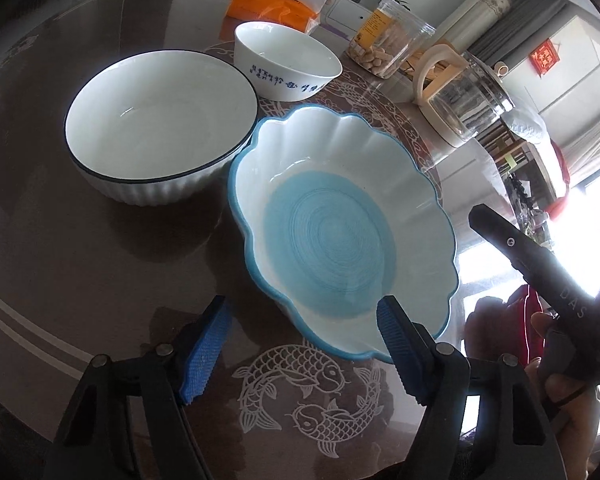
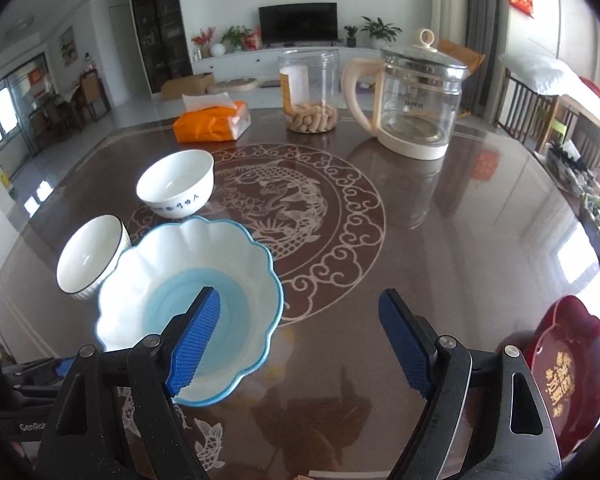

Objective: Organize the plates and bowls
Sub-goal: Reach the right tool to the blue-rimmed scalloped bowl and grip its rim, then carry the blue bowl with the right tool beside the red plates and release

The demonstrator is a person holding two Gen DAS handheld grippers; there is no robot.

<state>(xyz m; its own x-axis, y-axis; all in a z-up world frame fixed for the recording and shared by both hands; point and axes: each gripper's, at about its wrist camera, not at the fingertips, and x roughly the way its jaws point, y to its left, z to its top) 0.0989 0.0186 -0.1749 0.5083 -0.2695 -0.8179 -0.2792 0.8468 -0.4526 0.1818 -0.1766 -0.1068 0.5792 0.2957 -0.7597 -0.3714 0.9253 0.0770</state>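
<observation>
A blue-rimmed scalloped bowl [image 1: 340, 232] with a blue centre sits on the dark table [image 1: 80, 260]. My left gripper [image 1: 300, 344] is open at its near rim: the right pad [image 1: 396, 344] is over the inside, the left pad [image 1: 204, 352] is outside, and neither presses. Behind stand a white ribbed bowl [image 1: 160, 120] with a dark rim and a small white bowl [image 1: 288, 64] with blue writing. My right gripper [image 2: 300, 340] is open above bare table, right of the scalloped bowl [image 2: 188, 256]. A dark red plate [image 2: 568, 368] lies at its lower right.
At the table's far side stand a glass kettle [image 2: 416, 104], a clear jar [image 2: 310, 92] of snacks and an orange tissue pack [image 2: 212, 120]. A hand holds the right gripper's black housing [image 1: 540, 276] just beyond the scalloped bowl's right rim. Patterned tabletop [image 2: 440, 260] stretches right.
</observation>
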